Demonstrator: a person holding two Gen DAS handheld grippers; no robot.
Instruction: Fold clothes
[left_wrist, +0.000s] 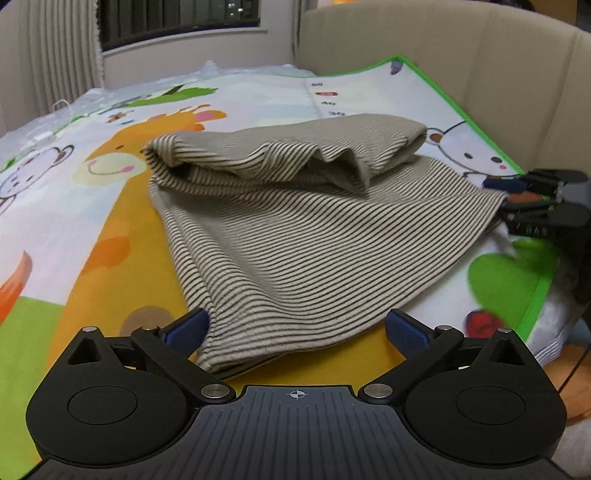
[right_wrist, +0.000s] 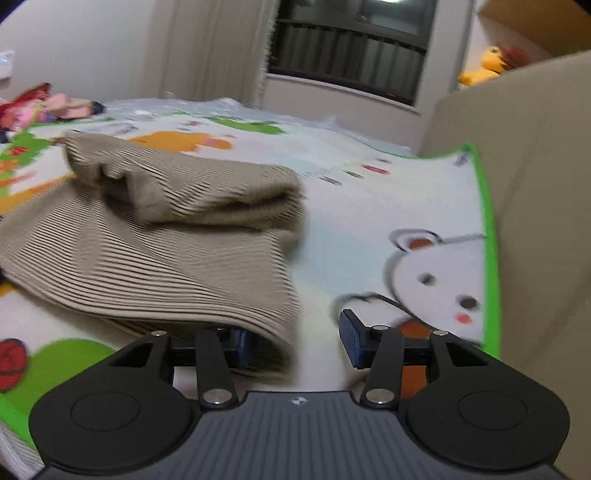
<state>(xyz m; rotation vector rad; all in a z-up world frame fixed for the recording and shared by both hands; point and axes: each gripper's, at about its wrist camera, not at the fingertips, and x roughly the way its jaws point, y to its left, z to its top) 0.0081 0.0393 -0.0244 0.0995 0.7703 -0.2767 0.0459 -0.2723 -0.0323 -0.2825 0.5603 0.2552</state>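
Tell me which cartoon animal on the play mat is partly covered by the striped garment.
The orange giraffe: the striped garment lies across its body. The white bear near the green edge and the monkey at the left are beside the garment, uncovered.

Left tongs (left_wrist: 295, 326) spread wide; right tongs (right_wrist: 293, 341) partly parted, both angled downward

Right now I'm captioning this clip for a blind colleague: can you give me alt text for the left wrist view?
A striped beige garment, partly folded, lies on a cartoon-animal play mat, its near corner between the wide-open left gripper. The right gripper sits at the cloth's right edge, before a beige padded headboard.
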